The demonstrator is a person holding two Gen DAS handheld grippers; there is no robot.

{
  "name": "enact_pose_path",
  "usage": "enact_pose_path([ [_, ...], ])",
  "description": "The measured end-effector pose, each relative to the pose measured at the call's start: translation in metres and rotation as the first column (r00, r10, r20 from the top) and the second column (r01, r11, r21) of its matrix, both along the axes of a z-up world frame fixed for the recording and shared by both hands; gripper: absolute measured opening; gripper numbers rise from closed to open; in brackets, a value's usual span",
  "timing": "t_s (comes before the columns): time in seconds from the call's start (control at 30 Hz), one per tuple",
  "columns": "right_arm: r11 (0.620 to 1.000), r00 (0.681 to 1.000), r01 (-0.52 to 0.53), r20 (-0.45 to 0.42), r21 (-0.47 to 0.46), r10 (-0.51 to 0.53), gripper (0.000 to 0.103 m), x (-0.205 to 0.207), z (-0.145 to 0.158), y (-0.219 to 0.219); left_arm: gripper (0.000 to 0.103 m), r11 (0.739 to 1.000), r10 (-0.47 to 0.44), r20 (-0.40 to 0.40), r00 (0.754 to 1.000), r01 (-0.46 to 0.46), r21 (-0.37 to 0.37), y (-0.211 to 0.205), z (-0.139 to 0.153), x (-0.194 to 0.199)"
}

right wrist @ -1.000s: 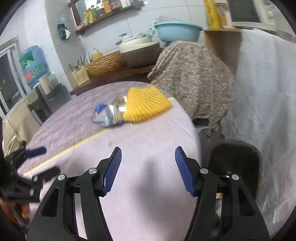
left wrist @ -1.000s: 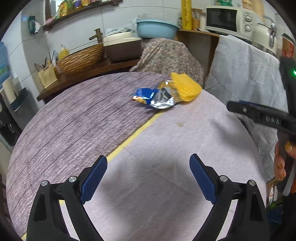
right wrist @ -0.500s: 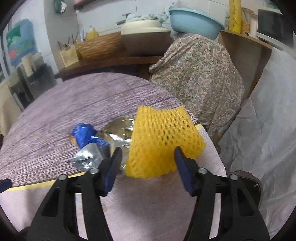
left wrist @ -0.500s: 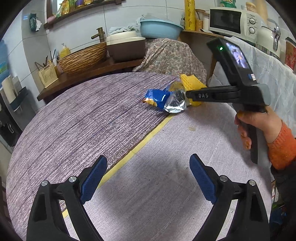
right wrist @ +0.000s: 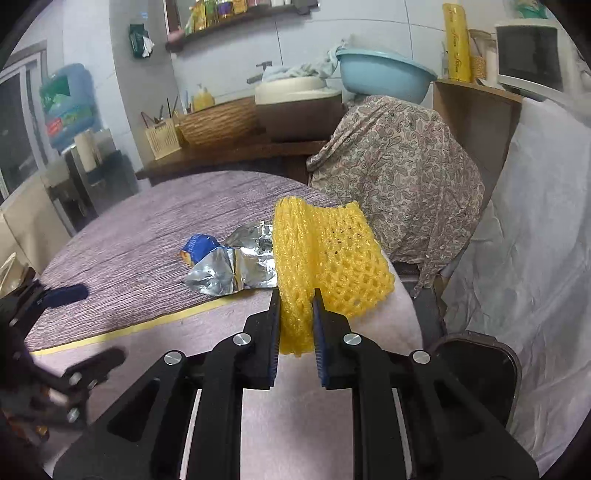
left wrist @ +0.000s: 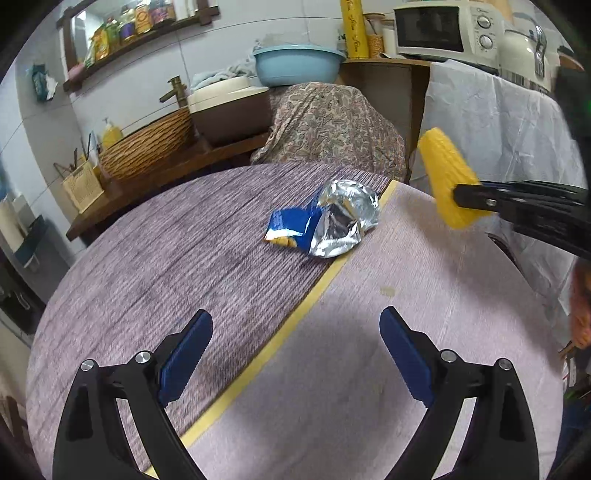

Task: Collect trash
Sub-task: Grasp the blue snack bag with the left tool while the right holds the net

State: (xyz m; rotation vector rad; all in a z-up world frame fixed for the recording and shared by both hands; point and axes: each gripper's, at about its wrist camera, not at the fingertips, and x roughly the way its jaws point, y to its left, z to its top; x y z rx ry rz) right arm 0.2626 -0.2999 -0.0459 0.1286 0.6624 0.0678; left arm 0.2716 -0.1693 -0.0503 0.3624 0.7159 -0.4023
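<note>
Your right hand-held gripper (right wrist: 296,306) points forward and down over the tabletop's (right wrist: 140,236) near edge, its jaws closing on the yellow foam net (right wrist: 325,258) — the blue pads already pinch a folded strip of it, and the rest of the mesh fans out toward 1 o'clock from the jaws. In the left wrist view the same net (left wrist: 445,181) hangs clear of the tabletop at 2 o'clock, clamped at its lower end by the black fingers reaching in from 3 o'clock. A bit of your hand shows at the right rim there, too blurred to read.

Your left hand-held gripper (left wrist: 295,354) tilts down over the near part of the tabletop, jaws spread wide with nothing between them.

Just beyond, at 12 o'clock from the left jaws, the crumpled snack wrapper (left wrist: 325,223) lies on the tabletop — blue print one side, silver foil the other — beside the yellow tape line (left wrist: 280,332) that splits the darker purple cloth from the paler half.

Past the table's far edge stands something draped in a paisley cloth (left wrist: 332,125). Behind it a wooden counter carries a woven basket (left wrist: 147,147) at 10 o'clock and a pale blue basin (left wrist: 295,64) at 12. A white microwave (left wrist: 443,29) sits at 1 o'clock above a white sheet (left wrist: 498,133). In the right wrist view a water jug (right wrist: 68,103) stands at 10 o'clock.
</note>
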Motion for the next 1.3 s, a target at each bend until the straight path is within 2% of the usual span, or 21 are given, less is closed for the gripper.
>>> enact_pose_path([
  [0.17,1.0,1.0,0.0,0.025,0.019,-0.001,0.017,-0.03,0.005,-0.01,0.091,0.996,-0.064,0.041,0.997,0.061,0.066,-0.031,0.0,0.014],
  [0.4,1.0,0.999,0.019,0.028,0.018,-0.02,0.017,-0.062,0.0,-0.024,0.091,0.988,-0.076,0.004,0.997,0.075,0.137,-0.069,-0.017,0.05],
  [0.6,0.999,0.999,0.042,0.016,0.03,-0.042,0.017,-0.086,-0.006,-0.038,0.091,0.972,-0.099,-0.02,0.995,0.101,0.213,-0.094,-0.034,0.084],
  [0.7,0.998,0.999,0.049,0.013,0.038,-0.049,0.017,-0.096,-0.009,-0.042,0.09,0.951,-0.13,0.002,0.991,0.124,0.284,-0.105,-0.044,0.092],
  [0.77,0.998,0.998,0.056,0.014,0.035,-0.057,0.017,-0.101,-0.012,-0.044,0.083,0.951,-0.152,0.004,0.988,0.145,0.274,-0.107,-0.042,0.092],
  [0.8,0.998,0.998,0.06,0.013,0.033,-0.06,0.017,-0.102,-0.013,-0.045,0.073,0.952,-0.142,0.007,0.99,0.134,0.276,-0.106,-0.041,0.093],
  [0.9,0.996,0.997,0.071,0.008,0.047,-0.072,0.017,-0.104,-0.017,-0.048,0.048,0.935,-0.116,0.053,0.992,0.091,0.343,-0.107,-0.043,0.095],
  [0.93,0.996,0.997,0.075,0.008,0.055,-0.076,0.017,-0.104,-0.018,-0.05,0.045,0.933,-0.115,0.061,0.992,0.087,0.35,-0.106,-0.043,0.095],
  [0.97,0.995,0.997,0.079,0.01,0.065,-0.08,0.017,-0.104,-0.019,-0.052,0.034,0.934,-0.108,0.056,0.993,0.082,0.346,-0.104,-0.042,0.098],
  [1.1,0.991,0.995,0.095,0.02,0.089,-0.097,0.017,-0.106,-0.022,-0.057,0.032,0.951,-0.08,0.061,0.995,0.058,0.304,-0.094,-0.036,0.099],
  [1.3,0.987,0.992,0.117,0.03,0.112,-0.121,0.017,-0.115,-0.029,-0.061,0.026,0.983,-0.069,0.082,0.994,0.054,0.178,-0.083,-0.025,0.071],
])
